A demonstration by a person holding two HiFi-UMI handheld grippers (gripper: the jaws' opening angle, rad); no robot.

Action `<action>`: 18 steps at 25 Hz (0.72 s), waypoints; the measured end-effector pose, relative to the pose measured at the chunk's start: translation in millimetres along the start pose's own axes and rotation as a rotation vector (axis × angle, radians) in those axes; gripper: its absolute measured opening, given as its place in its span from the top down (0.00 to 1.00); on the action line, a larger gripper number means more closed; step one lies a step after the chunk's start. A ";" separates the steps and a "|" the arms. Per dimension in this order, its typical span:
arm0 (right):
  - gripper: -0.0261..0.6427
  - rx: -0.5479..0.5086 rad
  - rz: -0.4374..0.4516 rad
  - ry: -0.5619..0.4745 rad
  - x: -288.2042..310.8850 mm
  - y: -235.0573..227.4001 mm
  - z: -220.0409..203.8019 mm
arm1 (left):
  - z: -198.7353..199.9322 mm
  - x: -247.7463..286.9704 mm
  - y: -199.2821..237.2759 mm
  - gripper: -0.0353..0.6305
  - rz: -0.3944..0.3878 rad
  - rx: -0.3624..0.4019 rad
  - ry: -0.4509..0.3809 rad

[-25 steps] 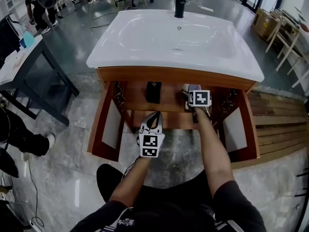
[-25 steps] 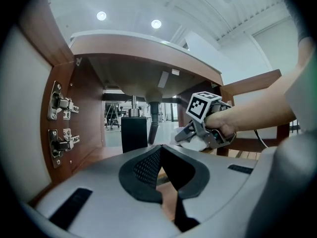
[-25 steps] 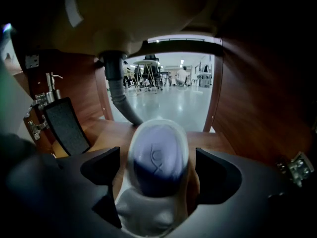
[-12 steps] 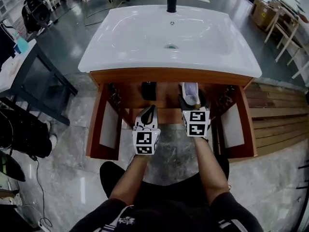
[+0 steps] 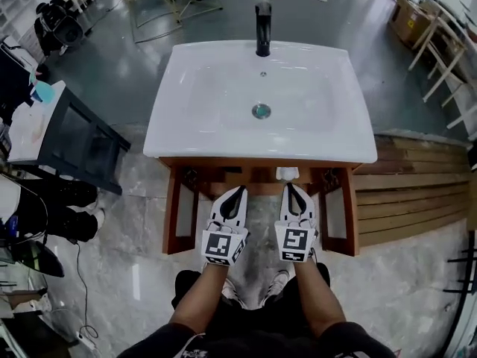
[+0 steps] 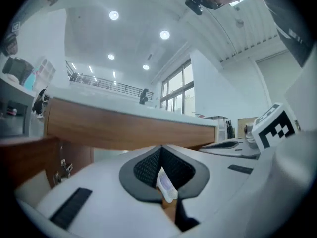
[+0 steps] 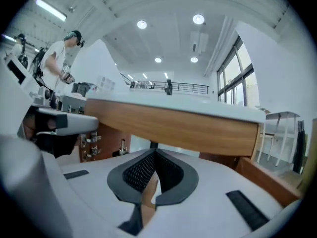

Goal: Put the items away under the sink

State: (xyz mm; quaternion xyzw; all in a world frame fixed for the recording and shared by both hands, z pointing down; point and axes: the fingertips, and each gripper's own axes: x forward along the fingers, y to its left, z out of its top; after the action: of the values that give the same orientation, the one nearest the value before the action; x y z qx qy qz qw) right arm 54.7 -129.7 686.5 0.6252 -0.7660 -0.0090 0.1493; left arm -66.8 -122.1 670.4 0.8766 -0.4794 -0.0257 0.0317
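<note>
A white basin [image 5: 171, 125] with a black tap [image 5: 262, 28] tops a wooden cabinet whose two doors [image 5: 185, 211] hang open. Under the counter's front edge only the top of a white bottle [image 5: 287, 173] shows on the shelf; the rest of the shelf is hidden. My left gripper [image 5: 238, 191] is held in front of the opening, shut and holding nothing. My right gripper [image 5: 290, 189] hangs beside it, also shut and holding nothing. In the left gripper view [image 6: 162, 148] a sliver of the white bottle [image 6: 166, 185] shows beyond the jaws. The right gripper view [image 7: 154, 150] faces the wooden counter front [image 7: 173, 128].
A dark table [image 5: 74, 136] stands at the left, with a person's black shoes [image 5: 67, 222] below it. Wooden slats [image 5: 410, 192] lie on the floor to the right. A person [image 7: 57, 58] stands far off in the right gripper view. Grey marble floor lies before the cabinet.
Both grippers have drawn back out of the cabinet toward me. The right one has left the white bottle on the shelf. My head has risen, so the basin now covers the shelf.
</note>
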 end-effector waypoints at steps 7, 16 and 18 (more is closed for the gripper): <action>0.93 0.065 0.075 -0.025 -74.4 7.3 105.2 | 114.3 -25.8 -19.8 0.94 0.017 -0.020 0.069; 0.93 0.190 0.126 -0.037 -148.3 -1.1 245.1 | 256.5 -63.5 -42.0 0.94 0.027 0.020 0.073; 0.93 0.180 0.130 -0.053 -154.1 -2.3 261.6 | 275.9 -69.4 -43.3 0.94 0.030 0.022 0.070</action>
State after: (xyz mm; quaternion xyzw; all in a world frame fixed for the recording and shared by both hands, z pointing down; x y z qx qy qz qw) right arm 20.9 -27.4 402.6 0.5846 -0.8063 0.0528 0.0725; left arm -88.8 -48.9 392.9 0.8700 -0.4913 0.0108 0.0395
